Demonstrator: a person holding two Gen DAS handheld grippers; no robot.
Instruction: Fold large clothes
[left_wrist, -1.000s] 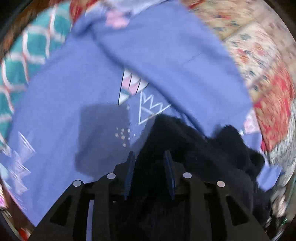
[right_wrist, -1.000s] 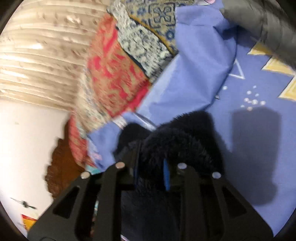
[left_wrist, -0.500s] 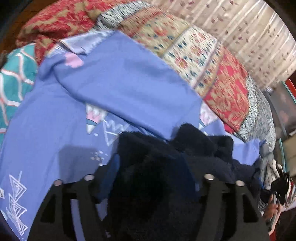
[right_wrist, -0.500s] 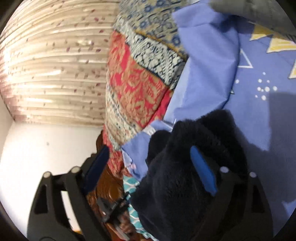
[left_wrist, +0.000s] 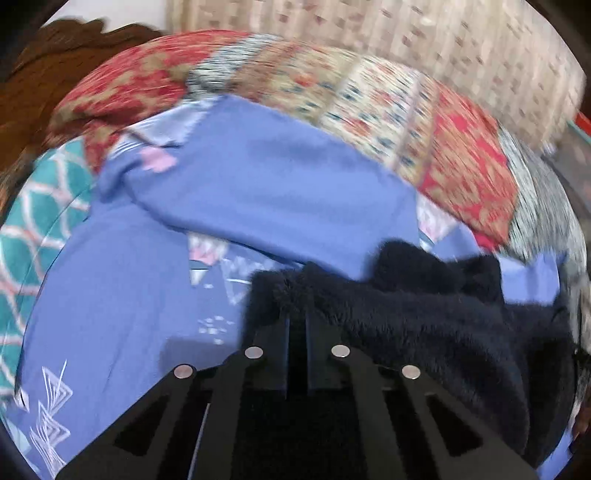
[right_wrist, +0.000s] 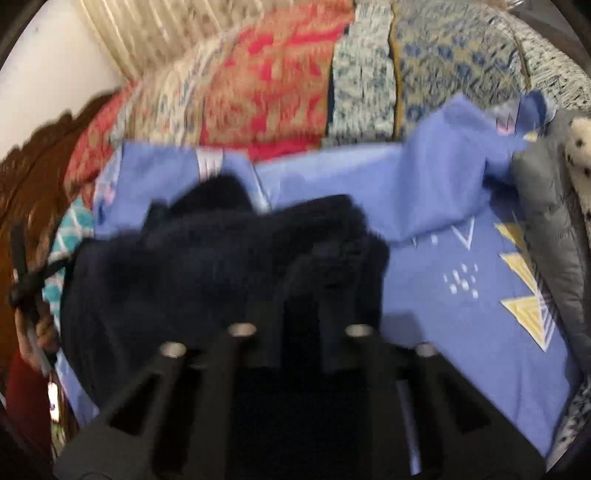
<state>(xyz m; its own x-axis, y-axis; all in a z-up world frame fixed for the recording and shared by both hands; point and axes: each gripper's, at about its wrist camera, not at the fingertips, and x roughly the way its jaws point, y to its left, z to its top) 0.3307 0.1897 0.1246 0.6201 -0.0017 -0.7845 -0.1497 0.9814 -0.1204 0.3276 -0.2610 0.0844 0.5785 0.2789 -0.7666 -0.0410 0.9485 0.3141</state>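
The dark fleece garment (left_wrist: 424, 325) lay bunched on the blue printed bedsheet (left_wrist: 110, 280), directly ahead of both tools and touching them. In the left wrist view, the left gripper (left_wrist: 297, 314) had its fingers drawn almost together, only a thin slot between them, and their tips were buried in the fleece's near-left edge; it appeared to have pinched that edge. From there the bulk of the fabric ran away to the right, so its long axis lay roughly left to right across the scene. In the right wrist view, blurred by motion, the right gripper (right_wrist: 304, 280) also had its fingers close together with their tips sunk in the pile at the garment's right end (right_wrist: 221, 258); it looked like a grip, though the blur left some doubt. The mass of cloth spread leftward from that tool. So each hand was at its own end, neither plainly nearer, and the garment stretched between them. I judge that the next fold would turn on carrying both held ends together, toward or away from the person, across that long axis. Farther off, a folded part of the sheet (left_wrist: 280, 192) lay just behind the fleece, then the patchwork quilt (left_wrist: 369, 99), and a grey padded item (right_wrist: 546, 236) at the far right.
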